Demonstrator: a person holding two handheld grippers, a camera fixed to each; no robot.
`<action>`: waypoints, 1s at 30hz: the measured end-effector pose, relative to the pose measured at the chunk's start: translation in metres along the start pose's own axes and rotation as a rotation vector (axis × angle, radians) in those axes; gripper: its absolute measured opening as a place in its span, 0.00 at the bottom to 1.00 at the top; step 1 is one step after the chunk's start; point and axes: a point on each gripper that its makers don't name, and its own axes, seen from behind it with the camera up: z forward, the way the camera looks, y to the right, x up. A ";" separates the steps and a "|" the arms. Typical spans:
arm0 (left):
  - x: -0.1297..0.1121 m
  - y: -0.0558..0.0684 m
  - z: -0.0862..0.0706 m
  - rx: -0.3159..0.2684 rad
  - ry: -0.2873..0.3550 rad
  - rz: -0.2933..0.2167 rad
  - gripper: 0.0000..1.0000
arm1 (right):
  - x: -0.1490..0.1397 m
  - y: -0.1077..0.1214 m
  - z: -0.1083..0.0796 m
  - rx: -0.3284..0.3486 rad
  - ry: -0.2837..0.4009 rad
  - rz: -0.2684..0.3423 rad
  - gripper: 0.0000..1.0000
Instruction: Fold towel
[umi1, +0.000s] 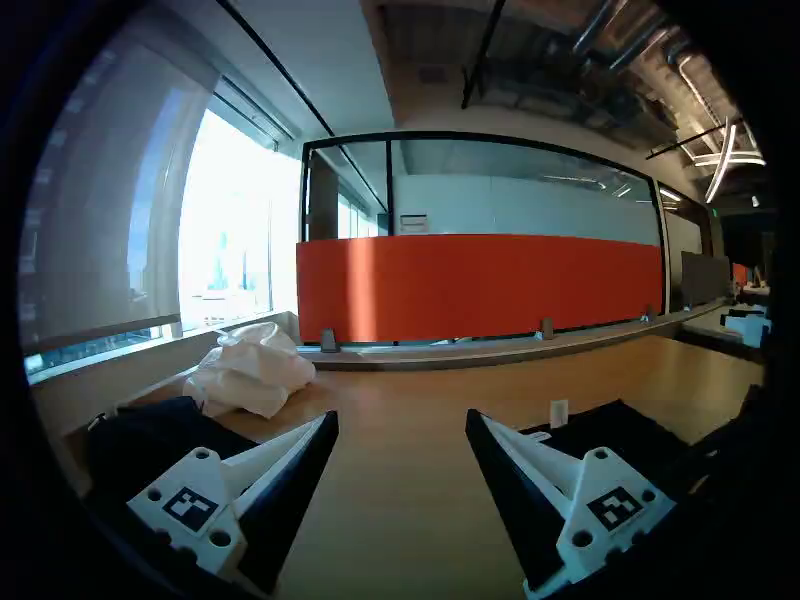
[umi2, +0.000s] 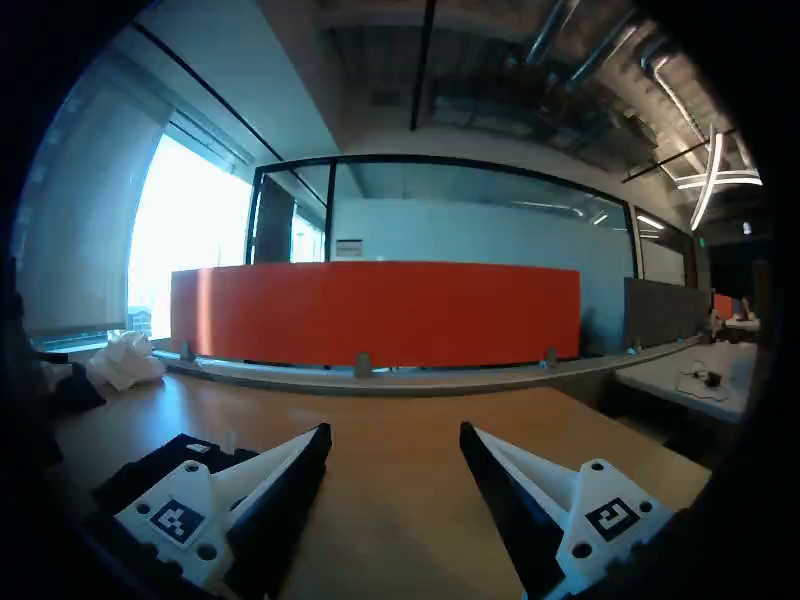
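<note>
On the table (umi1: 420, 500), a crumpled towel (umi1: 252, 368) looks soft and light; pinch a corner. Your left gripper (umi1: 400, 416) and right gripper (umi2: 395, 429) gape empty.

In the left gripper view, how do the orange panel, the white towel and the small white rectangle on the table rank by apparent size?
1. orange panel
2. white towel
3. small white rectangle
The panel stands farthest back and looks largest anyway, so this order is safe.
</note>
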 end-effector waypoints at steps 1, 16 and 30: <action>0.006 0.001 -0.001 -0.001 0.000 -0.004 0.94 | 0.007 -0.001 -0.001 0.000 -0.002 -0.003 1.00; 0.093 0.032 -0.013 -0.084 -0.052 0.027 0.94 | 0.093 -0.014 -0.020 0.055 -0.065 -0.031 1.00; 0.080 0.069 -0.032 -0.263 -0.216 0.130 0.94 | 0.083 -0.049 -0.046 0.276 -0.236 -0.171 1.00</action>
